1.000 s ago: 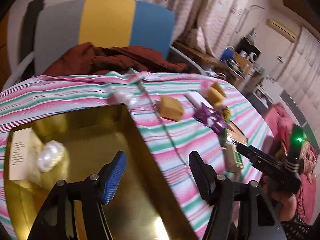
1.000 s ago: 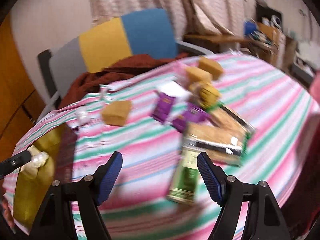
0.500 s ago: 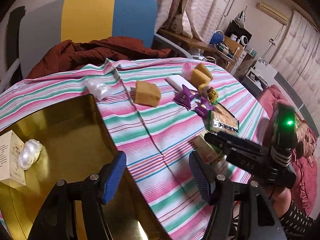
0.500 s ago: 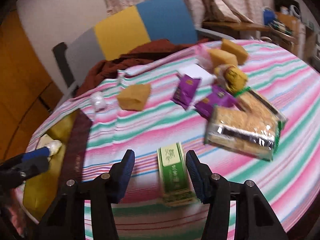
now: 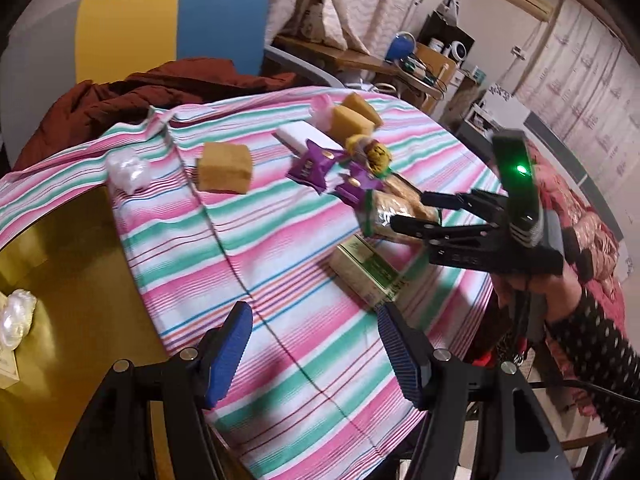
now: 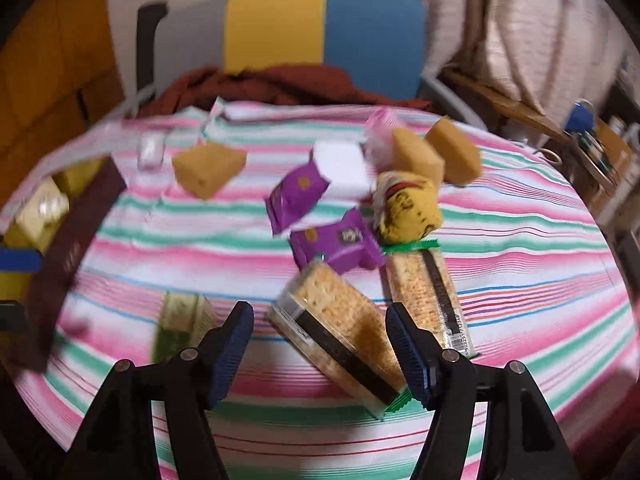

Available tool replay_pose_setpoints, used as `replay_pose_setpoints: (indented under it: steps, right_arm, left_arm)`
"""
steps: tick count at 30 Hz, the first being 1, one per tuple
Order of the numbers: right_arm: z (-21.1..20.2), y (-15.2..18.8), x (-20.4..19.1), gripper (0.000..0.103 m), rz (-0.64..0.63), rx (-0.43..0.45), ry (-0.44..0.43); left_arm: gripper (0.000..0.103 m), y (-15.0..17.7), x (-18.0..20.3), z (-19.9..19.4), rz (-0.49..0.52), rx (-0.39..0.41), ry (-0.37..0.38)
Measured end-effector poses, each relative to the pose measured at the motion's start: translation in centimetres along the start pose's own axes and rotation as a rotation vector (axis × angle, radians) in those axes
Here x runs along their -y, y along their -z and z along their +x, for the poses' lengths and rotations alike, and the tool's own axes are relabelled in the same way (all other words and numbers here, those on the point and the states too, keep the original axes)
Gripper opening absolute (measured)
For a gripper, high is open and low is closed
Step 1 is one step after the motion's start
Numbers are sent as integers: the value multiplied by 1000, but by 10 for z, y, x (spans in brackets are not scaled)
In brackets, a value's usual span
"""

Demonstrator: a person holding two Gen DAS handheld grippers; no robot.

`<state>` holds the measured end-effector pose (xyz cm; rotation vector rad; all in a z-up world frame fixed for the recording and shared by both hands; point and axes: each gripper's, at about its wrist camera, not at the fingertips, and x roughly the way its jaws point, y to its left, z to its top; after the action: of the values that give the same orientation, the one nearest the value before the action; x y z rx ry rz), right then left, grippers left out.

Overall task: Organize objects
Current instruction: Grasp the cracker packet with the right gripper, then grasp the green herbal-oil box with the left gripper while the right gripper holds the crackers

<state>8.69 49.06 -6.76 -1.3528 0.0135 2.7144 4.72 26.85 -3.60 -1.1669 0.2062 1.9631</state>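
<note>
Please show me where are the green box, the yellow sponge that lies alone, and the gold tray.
green box (image 5: pixel 366 270), left wrist view, top face
lone yellow sponge (image 5: pixel 225 167), left wrist view, front face
gold tray (image 5: pixel 80 280), left wrist view, bare floor

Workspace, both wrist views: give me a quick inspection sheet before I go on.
Surface: table under a striped cloth, creased down the middle.
Job's things: two cracker packs, green box, two purple packets, three yellow sponges, white block, yellow wrapped snack, all on the cloth.
Tray: gold tray at the left edge, holding a white wad and a small box.
Clutter: another white wad on the cloth.
Grippers: left gripper open and empty; right gripper open, over a cracker pack.
Cables: nothing seen on the table.
Surroundings: chair with brown cloth behind.
</note>
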Motion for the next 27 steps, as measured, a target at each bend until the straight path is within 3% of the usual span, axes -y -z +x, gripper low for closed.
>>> replay_pose_setpoints:
  steps: [9,12,16,21,27]
  right_arm:
    - [20,10,7,67,14,-58,-77]
    - [21,19,3,67,12,-67,-66]
    - [19,32,6,64,84,-69,-82]
    - [7,48,3,54,189,-17,-13]
    - [-6,65,10,52,344,26,67]
  left_arm:
    - [66,-4,15,20,8,-64,47]
    - [66,-6,21,31,5,-96,68]
    - [66,-9,30,50,4,-134,86]
    - [66,-14,38,70,0,-150,97]
    - [67,-24,42,88,-36,-166,100]
